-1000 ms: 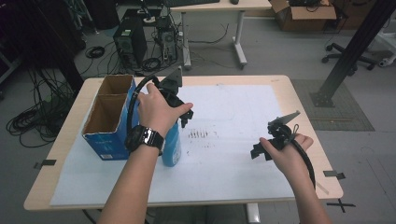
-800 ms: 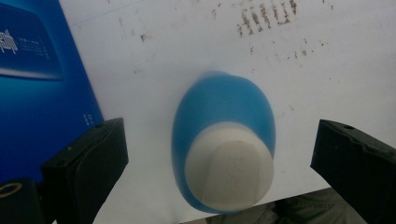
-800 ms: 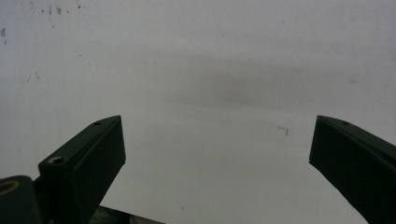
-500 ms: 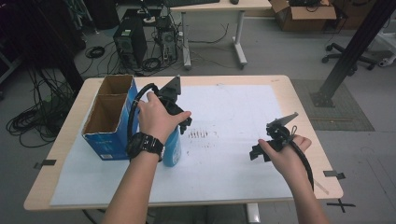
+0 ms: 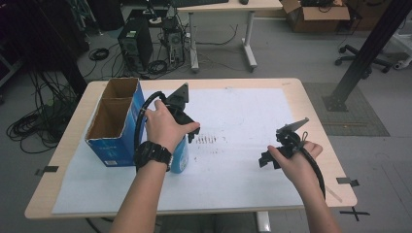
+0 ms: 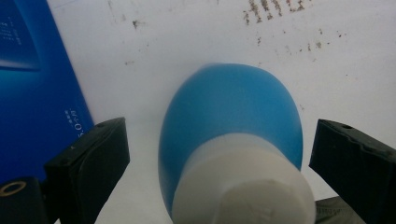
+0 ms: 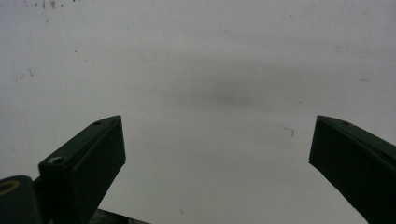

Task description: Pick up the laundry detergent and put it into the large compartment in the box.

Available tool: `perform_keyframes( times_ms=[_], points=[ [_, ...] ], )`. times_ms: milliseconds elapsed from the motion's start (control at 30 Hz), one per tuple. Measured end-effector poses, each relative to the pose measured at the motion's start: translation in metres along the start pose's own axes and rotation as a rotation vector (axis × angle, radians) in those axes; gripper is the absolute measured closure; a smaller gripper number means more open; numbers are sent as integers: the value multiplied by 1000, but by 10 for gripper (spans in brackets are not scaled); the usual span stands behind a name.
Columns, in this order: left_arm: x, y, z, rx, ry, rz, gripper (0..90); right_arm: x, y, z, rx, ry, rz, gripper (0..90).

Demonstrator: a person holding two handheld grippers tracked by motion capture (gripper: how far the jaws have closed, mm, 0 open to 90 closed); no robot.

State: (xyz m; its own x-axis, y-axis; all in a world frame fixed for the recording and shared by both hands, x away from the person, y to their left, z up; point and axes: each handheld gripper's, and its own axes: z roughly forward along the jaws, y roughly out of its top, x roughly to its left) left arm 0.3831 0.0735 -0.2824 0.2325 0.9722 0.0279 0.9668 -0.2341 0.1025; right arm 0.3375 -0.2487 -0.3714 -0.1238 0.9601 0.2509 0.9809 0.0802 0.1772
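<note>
A blue bottle (image 5: 180,156) with a white cap (image 6: 243,186) stands upright on the white paper (image 5: 243,121), right beside the blue cardboard box (image 5: 114,127). My left gripper (image 5: 187,130) hangs directly over the bottle, pointing down. In the left gripper view its jaws stand wide apart on either side of the cap, not touching it (image 6: 219,154). My right gripper (image 5: 272,156) hovers over bare paper at the right side of the table, with nothing between its spread jaws (image 7: 217,144).
The open-topped box has two brown compartments (image 5: 112,104). A patch of small dark marks (image 5: 208,140) dots the paper near the bottle. The wooden table edge (image 5: 320,126) runs close to my right hand. Computers and cables sit on the floor beyond.
My left hand has shifted slightly toward the far side, staying over the bottle. The right hand has barely moved.
</note>
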Motion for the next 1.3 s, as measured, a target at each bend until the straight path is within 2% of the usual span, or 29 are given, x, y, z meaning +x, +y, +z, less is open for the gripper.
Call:
perform_keyframes(
  times_ms=[667, 1300],
  points=[
    [3, 0, 3, 5, 2, 2, 72, 1, 0, 3, 6, -6, 5, 36],
    [1, 1, 5, 12, 8, 7, 166, -1, -1, 4, 11, -9, 4, 36]
  ],
)
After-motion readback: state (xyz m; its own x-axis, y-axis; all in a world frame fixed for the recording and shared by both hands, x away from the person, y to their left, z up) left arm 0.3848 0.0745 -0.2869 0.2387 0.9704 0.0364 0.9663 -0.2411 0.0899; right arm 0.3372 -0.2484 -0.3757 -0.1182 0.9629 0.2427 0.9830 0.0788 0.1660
